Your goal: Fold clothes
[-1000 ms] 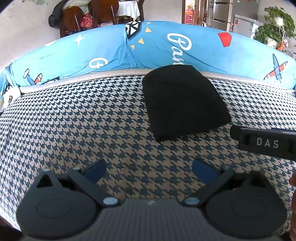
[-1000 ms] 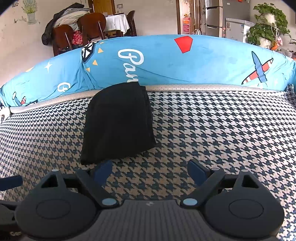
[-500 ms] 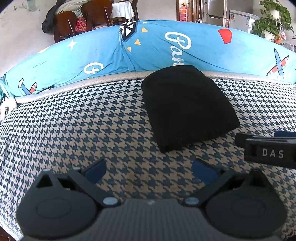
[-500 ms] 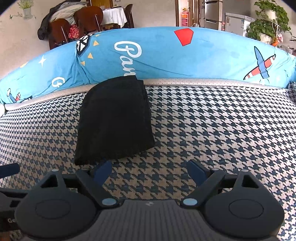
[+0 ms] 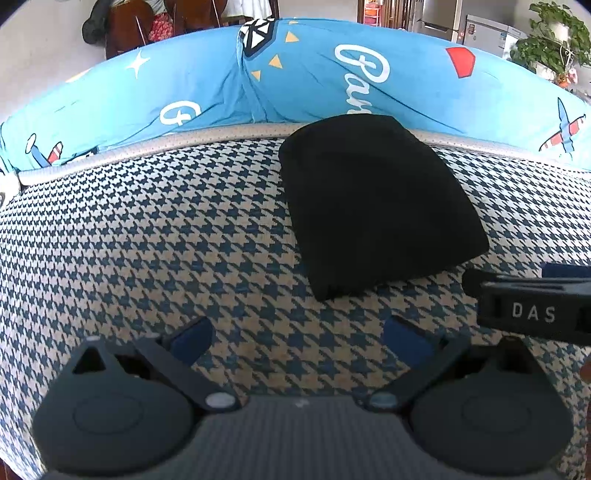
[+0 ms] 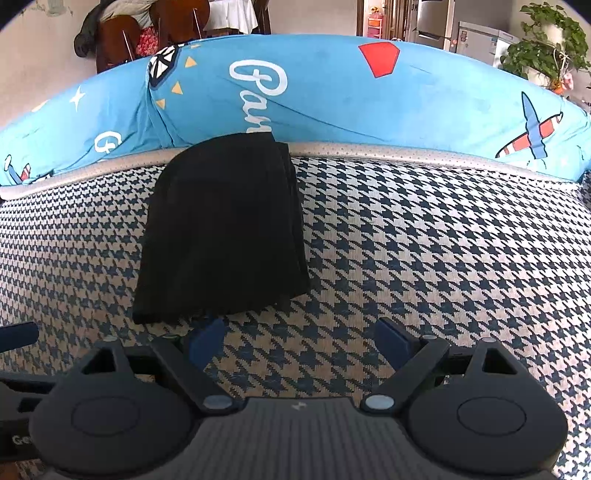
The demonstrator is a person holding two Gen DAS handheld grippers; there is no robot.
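Left tongs [image 5: 297, 338]: jaws spread wide, nothing between the blue fingertips [image 5: 192, 338], only the checked cover [image 5: 147, 240] under them. Ahead and to the right of these tongs lies the folded black garment [image 5: 376, 206], flat on the cover, its far edge up against the grey piping of the blue printed cushion [image 5: 184, 85]. The garment's near corner sits just ahead of the gap between the tips, not touching either.

At the right edge of the left view, a black bar lettered "DAS" [image 5: 533, 312] juts in, level with the right fingertip; this is part of the other tongs.

Right tongs [image 6: 301, 341]: jaws likewise wide apart, holding nothing. The garment [image 6: 221, 232] lies ahead and to the left. Its near edge comes down right by the left fingertip [image 6: 205, 341]; whether they touch cannot be told. The right fingertip [image 6: 393, 343] stands well apart from it, over bare checked cover [image 6: 424, 240].

Layered fold edges show along the garment's right side in this view.

Beyond the cushion [image 6: 406, 96]: wooden chairs [image 6: 147, 29] far left, a potted plant [image 6: 546, 48] far right.
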